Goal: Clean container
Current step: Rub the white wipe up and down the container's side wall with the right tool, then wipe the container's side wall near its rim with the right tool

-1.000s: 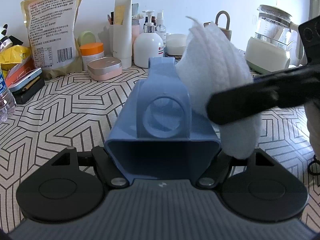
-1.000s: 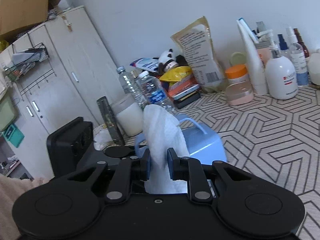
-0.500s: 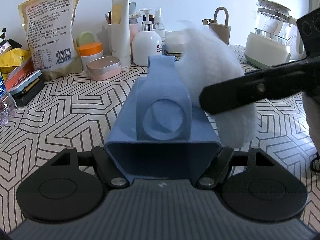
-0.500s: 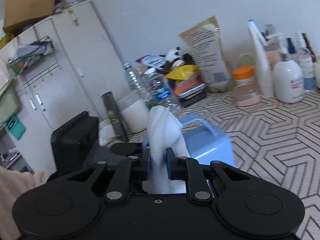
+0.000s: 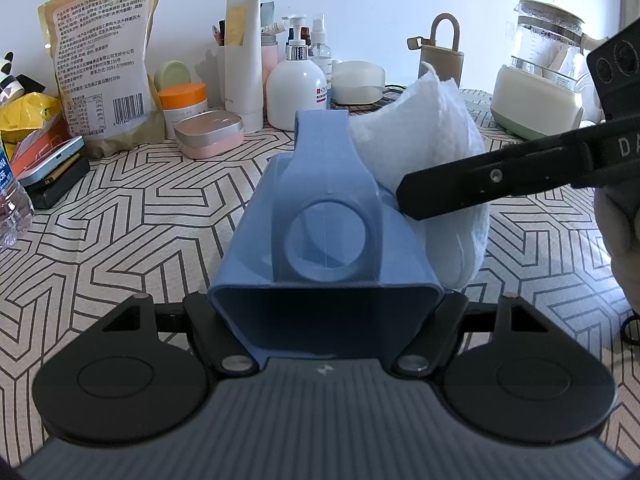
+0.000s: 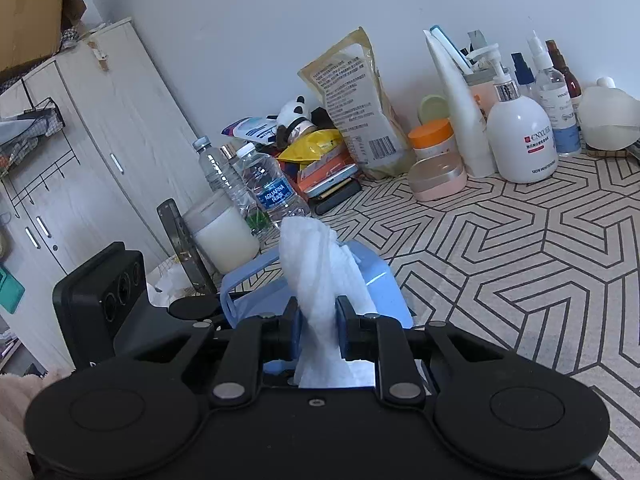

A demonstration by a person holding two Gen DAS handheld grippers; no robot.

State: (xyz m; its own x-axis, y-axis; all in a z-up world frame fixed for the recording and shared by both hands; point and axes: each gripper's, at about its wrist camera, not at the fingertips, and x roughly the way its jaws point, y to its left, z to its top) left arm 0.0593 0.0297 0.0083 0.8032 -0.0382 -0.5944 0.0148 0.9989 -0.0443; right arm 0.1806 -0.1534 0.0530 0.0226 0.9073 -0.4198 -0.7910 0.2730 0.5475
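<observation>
The left gripper (image 5: 326,312) clamps the blue container (image 5: 324,240) over the patterned table (image 5: 120,208). The right gripper (image 6: 318,328), its jaws narrow and just eased wider, pinches a white cloth (image 6: 320,272) at the container's 3 o'clock side, seemingly touching it.

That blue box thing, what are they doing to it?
A person is cleaning it with two hand-held grippers. The left gripper is clamped on the blue container, holding it above the patterned table. The right gripper pinches a white wipe and presses it against the container's side. Its jaws have just been opening a little, but the wipe is between them and looks gripped.
</observation>
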